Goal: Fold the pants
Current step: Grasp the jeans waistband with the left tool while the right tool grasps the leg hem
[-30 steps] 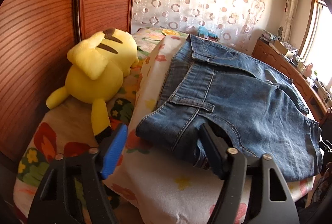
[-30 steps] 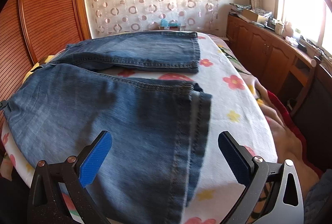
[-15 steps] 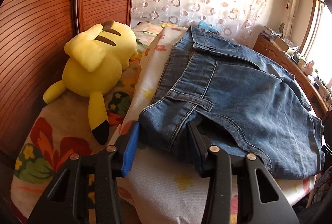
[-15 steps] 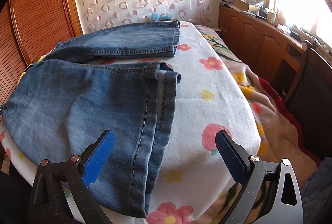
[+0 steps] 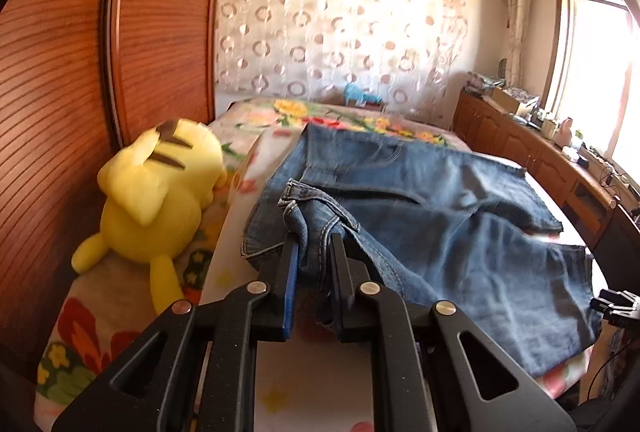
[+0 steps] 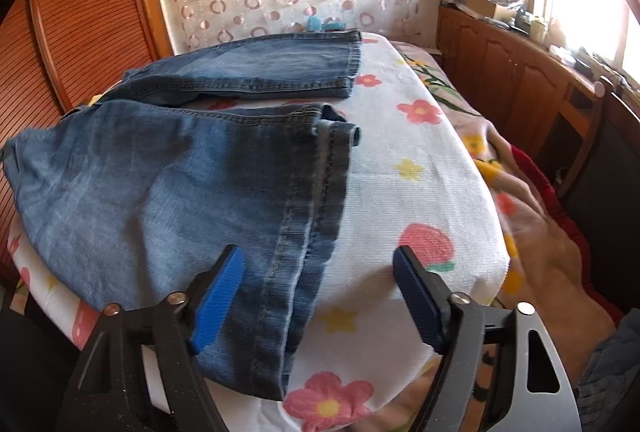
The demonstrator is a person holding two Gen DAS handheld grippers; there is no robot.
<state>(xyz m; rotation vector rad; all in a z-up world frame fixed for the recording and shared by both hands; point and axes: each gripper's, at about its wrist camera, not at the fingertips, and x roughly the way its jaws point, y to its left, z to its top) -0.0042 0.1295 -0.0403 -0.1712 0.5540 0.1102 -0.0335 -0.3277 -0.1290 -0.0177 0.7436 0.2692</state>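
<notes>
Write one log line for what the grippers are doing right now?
left gripper: shut on jeans waistband, closing | right gripper: open, closing over hem

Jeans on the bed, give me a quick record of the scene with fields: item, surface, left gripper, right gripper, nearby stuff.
item: blue jeans, spread flat, legs apart
surface: bed with flowered cover
left gripper: has just been closing, now shut on the jeans' waistband corner, which is raised
right gripper: open, has just been closing, near leg hem between the pads, not pinched
nearby: yellow plush toy beside the jeans at the wooden wardrobe
</notes>
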